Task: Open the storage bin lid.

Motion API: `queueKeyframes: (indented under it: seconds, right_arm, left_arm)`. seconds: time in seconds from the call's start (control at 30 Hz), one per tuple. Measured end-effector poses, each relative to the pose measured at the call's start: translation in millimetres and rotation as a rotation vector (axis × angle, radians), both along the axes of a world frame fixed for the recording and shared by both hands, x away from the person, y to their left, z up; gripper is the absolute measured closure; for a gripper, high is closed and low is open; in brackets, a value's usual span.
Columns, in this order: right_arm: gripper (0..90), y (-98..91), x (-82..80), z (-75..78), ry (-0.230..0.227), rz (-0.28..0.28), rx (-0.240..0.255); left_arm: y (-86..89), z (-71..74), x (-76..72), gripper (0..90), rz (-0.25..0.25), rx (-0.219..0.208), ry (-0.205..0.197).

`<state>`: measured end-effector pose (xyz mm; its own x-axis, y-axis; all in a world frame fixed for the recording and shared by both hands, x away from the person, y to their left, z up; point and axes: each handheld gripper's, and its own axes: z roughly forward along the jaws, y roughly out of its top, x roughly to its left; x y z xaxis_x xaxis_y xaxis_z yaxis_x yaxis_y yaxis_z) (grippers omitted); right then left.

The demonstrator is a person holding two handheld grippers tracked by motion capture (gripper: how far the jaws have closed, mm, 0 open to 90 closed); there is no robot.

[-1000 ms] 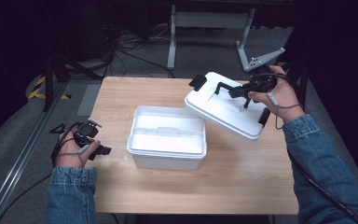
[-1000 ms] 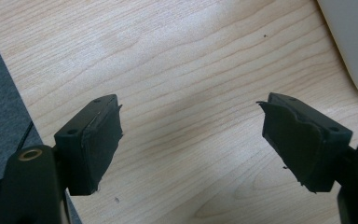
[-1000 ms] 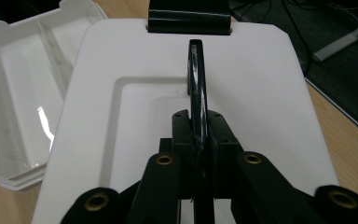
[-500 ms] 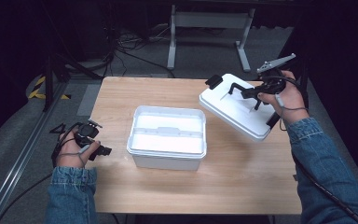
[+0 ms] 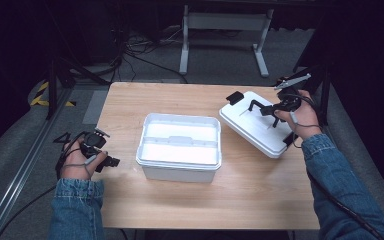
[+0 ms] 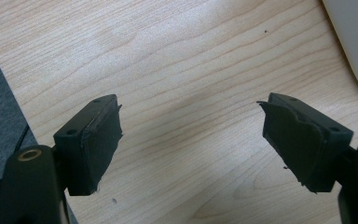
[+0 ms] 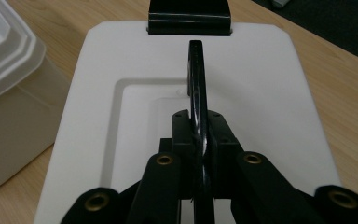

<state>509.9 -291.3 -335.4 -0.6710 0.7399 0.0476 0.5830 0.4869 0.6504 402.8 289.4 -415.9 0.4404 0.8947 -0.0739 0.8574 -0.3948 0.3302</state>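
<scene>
Lid [image 5: 258, 126] moved right, now off the box [image 5: 179, 145]; right gripper [image 7: 200, 140] clenched on its handle [image 7: 196, 79]. Left gripper [image 6: 191, 140] released, idle near-left. Lower lid level onto table [image 5: 260, 190].

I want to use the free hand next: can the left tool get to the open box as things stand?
Probably yes. The left tool is open and holds nothing, and bare table lies between it and the box. The right tool is shut on the lid handle, off to the other side.
</scene>
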Motion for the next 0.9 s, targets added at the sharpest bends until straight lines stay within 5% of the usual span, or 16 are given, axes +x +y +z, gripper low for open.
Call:
queueKeyframes:
  seconds: [0.4, 0.9]
  right_arm:
    - [84.2, 1.1, 1.6, -43.2, 0.033, -0.015, 0.001]
    - [84.2, 0.1, 1.5, -70.2, 0.085, -0.019, 0.008]
  left_arm:
    - [-1.5, -1.4, 2.4, 19.1, -0.005, -0.001, -0.015]
    - [-2.0, -3.1, 3.2, 19.1, -0.013, 0.007, -0.012]
